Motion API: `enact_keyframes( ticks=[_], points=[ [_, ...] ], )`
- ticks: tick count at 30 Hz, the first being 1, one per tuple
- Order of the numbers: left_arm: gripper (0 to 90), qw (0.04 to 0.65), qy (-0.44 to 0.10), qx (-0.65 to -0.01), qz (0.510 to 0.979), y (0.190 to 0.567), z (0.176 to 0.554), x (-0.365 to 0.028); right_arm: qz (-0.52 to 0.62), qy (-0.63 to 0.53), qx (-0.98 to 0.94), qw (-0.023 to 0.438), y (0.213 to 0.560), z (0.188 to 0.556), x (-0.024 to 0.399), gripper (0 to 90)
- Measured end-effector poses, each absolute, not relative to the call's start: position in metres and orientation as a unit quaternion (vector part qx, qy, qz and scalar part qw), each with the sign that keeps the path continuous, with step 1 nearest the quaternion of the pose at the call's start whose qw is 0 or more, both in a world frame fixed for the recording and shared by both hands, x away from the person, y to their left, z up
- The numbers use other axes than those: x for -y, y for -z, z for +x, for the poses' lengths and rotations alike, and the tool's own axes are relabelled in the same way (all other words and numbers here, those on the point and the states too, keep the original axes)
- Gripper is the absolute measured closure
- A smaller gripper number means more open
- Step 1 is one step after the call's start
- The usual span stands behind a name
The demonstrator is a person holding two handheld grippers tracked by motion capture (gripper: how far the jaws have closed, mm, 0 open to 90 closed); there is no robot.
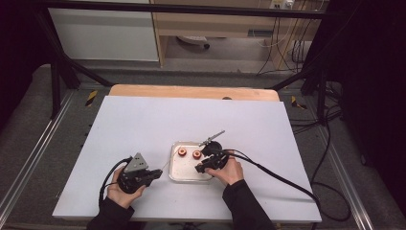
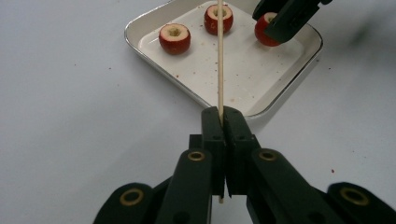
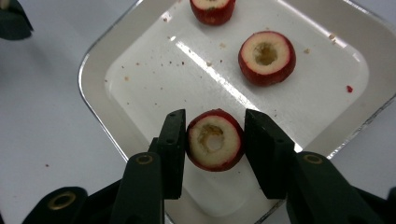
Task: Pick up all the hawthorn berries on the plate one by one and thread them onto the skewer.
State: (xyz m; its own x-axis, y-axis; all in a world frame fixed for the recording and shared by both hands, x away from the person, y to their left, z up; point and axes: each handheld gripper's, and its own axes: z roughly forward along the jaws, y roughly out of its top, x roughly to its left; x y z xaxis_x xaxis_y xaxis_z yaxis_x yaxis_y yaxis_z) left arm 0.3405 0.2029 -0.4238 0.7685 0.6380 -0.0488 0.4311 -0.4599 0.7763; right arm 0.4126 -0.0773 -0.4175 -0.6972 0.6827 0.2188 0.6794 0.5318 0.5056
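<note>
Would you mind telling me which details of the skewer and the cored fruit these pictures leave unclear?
- Skewer: its lower end is hidden by the left claw shut on it, left gripper view.
- Third fruit: partly covered by the right claw, left gripper view.
- Fruit in the right claw: whether the right pad touches it is unclear.
- Tray: corners cut off, right gripper view.

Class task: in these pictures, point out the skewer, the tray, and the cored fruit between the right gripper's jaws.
skewer [image 2: 220, 56], left gripper view, on the middle of its shaft.
tray [image 3: 95, 109], right gripper view, on its left rim.
cored fruit [image 3: 215, 140], right gripper view, on its pale cut top.
</note>
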Motion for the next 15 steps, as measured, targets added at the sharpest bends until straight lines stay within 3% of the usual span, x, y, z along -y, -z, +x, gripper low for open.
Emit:
enact_keyframes(
  ticks=[15],
  points=[
    [88.2,0.427,-0.135,-0.331,0.831,0.422,0.335,-0.199,0.426,-0.437,-0.792,0.014,0.387,0.404,0.107,60.5]
  ],
)
